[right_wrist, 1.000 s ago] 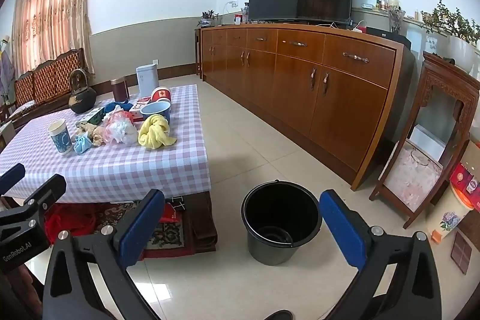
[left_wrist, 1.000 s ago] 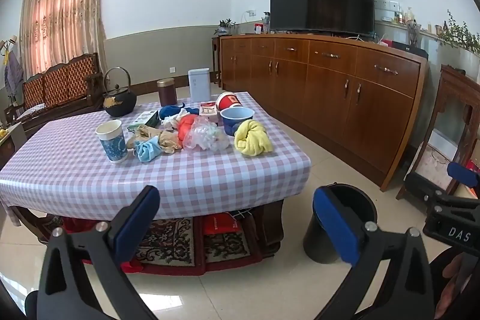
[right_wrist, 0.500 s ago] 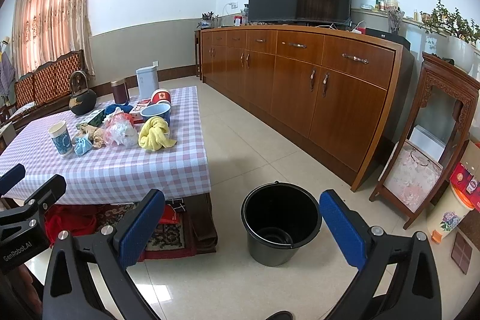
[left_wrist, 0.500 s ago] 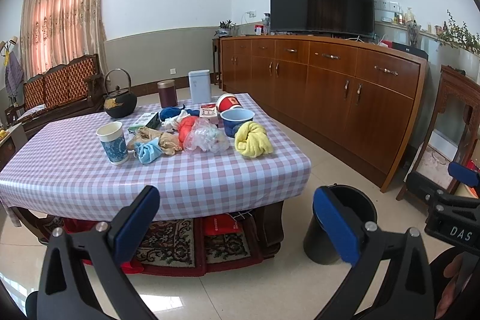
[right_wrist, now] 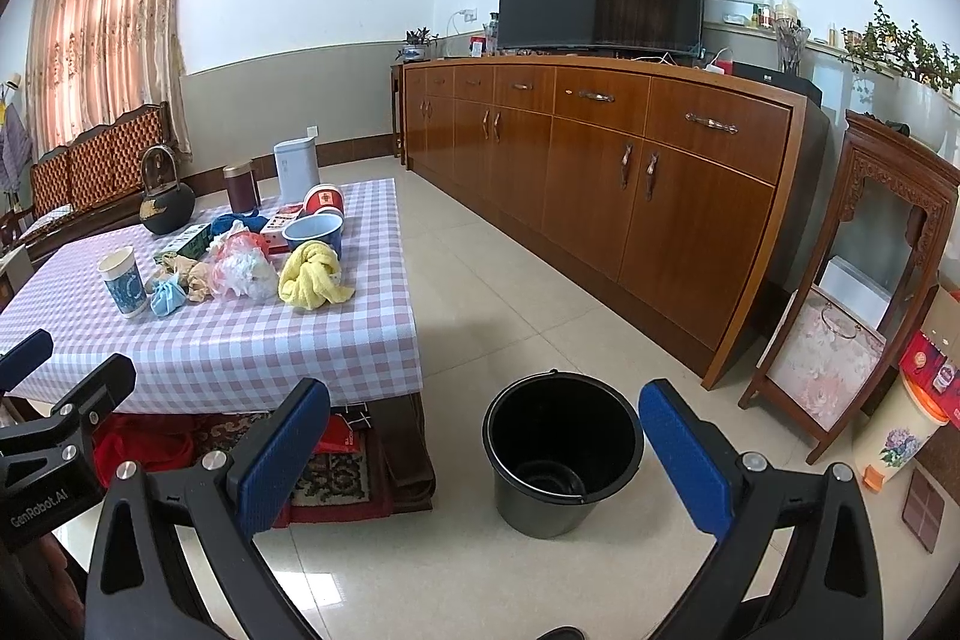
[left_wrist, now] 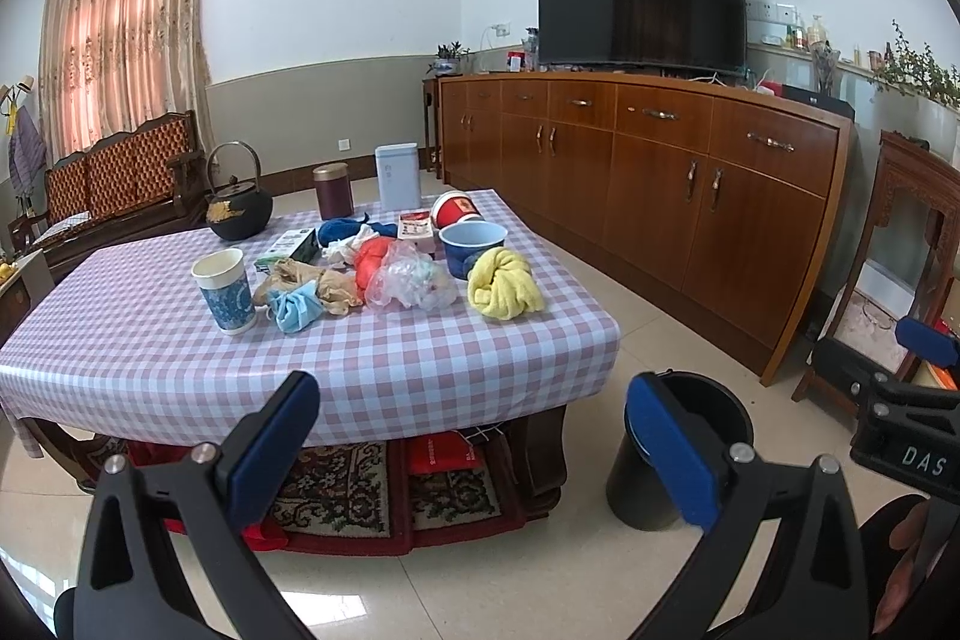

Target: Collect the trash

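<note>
A low table with a checked cloth (left_wrist: 420, 358) carries a heap of trash: a clear plastic bag (left_wrist: 408, 277), a crumpled blue mask (left_wrist: 294, 313), brown paper (left_wrist: 324, 283), a red wrapper (left_wrist: 369, 256) and a paper cup (left_wrist: 227, 289). A yellow cloth (left_wrist: 504, 283) lies at the right end. The black bucket (right_wrist: 561, 451) stands empty on the floor right of the table. My left gripper (left_wrist: 474, 436) hangs open in front of the table edge. Above the floor near the bucket, my right gripper (right_wrist: 480, 448) is open too. Both hold nothing.
Also on the table: a blue bowl (left_wrist: 473, 244), red cup (left_wrist: 455, 211), black teapot (left_wrist: 239, 214), brown canister (left_wrist: 333, 190), white box (left_wrist: 397, 184). A long wooden cabinet (right_wrist: 630, 172) with a TV lines the right wall. A wooden stand (right_wrist: 858, 292) is at far right.
Both views have crept slightly nearer the table and bucket. Both grippers stay open and empty.
</note>
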Tool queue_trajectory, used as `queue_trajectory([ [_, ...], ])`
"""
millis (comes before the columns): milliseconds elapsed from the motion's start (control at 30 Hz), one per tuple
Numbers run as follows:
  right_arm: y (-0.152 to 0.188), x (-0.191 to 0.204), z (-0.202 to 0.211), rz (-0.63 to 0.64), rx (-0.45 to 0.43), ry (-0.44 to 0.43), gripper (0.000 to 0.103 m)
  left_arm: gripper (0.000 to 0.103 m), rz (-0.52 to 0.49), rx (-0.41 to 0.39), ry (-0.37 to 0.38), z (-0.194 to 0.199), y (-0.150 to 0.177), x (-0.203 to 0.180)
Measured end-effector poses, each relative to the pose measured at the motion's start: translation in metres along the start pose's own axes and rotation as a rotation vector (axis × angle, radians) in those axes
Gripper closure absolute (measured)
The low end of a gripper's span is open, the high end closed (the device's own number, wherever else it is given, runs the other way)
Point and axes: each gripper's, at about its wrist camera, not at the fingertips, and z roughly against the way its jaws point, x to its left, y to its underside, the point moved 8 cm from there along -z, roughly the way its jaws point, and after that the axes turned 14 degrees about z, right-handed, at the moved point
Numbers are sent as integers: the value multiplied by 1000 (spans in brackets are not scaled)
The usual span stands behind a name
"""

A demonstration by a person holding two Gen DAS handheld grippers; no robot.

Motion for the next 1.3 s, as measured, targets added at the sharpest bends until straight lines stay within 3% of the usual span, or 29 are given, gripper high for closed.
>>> queue_trajectory([
  [1300, -3, 1, 1, -6, -6, 2, 0, 0, -3, -1, 4, -2, 3, -9],
])
